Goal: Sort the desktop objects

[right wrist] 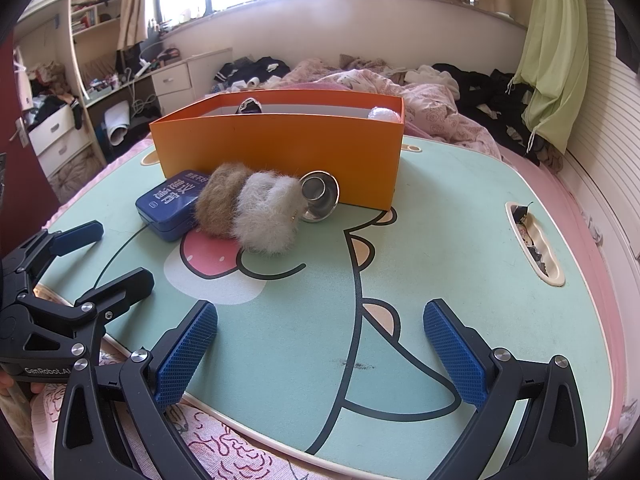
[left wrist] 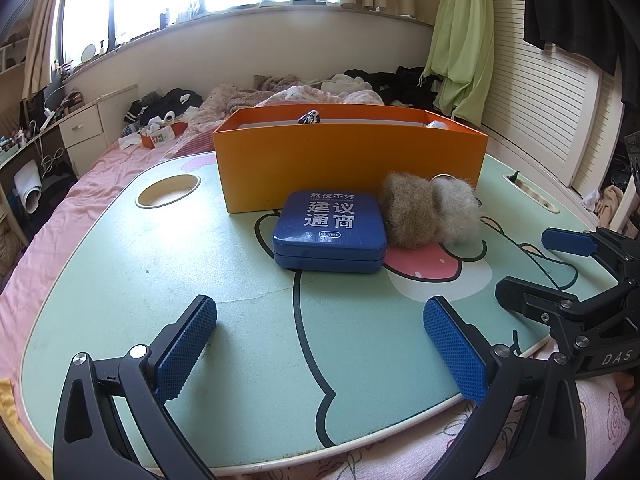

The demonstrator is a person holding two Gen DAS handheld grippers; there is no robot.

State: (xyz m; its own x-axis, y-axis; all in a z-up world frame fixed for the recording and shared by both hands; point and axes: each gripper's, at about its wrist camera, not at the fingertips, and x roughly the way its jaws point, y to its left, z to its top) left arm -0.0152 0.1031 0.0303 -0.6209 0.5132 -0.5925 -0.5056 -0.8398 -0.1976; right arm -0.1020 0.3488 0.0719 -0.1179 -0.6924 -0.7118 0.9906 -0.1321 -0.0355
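My left gripper (left wrist: 320, 344) is spread wide, nothing between the blue pads (left wrist: 184, 348), hovering low over the near edge of the lap table (left wrist: 160, 264). Not touching anything. My right gripper (right wrist: 320, 344) is the same: wide apart, nothing held, over the near right part of the table. Each gripper shows at the edge of the other's camera, fingers parted there too.

Blue tin (left wrist: 330, 234) sits flat on the table straight ahead of my left gripper, lid closed, well clear of the pads. Its far edge is just in front of the orange box (left wrist: 348, 160). Fluffy slippers (right wrist: 252, 210), one tan and one grey-white, lie pressed together right beside the tin on its right, apparently touching it. A small metal cup (right wrist: 318, 196) lies on its side between the grey slipper and the box wall.

The box stands open at the far side of the table, with a dark item and a white item poking above its rim; can't make out what they are.
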